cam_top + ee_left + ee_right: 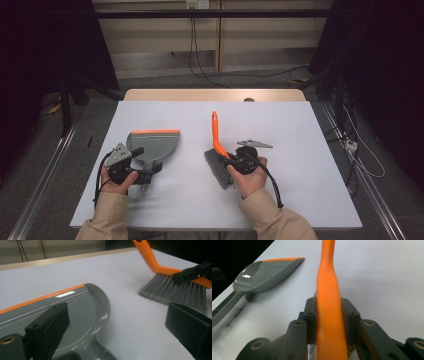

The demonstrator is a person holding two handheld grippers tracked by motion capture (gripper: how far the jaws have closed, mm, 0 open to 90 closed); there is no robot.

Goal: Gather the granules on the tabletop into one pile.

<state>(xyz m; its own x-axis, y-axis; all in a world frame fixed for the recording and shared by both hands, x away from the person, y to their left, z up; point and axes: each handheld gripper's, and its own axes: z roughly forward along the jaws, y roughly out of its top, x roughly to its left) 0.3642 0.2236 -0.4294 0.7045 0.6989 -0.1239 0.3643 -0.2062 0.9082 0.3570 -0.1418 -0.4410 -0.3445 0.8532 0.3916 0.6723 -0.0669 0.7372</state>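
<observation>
A grey dustpan (155, 145) with an orange front lip lies flat on the left half of the table. Its handle points toward my left gripper (146, 161). In the left gripper view the pan (82, 312) lies under and between the jaws of my left gripper (117, 312), which stand wide apart and press on nothing. A hand brush (216, 137) with an orange handle and grey bristles lies right of centre. My right gripper (235, 159) is shut on its handle near the bristles. In the right gripper view the pads of my right gripper (329, 307) squeeze the orange handle (328, 290) from both sides.
The white table top (300, 150) has a wooden strip (215, 95) along its far edge. Cables run over the floor behind and to the right of the table. Dark stands flank both sides. Open table surface lies beyond the pan and right of the brush.
</observation>
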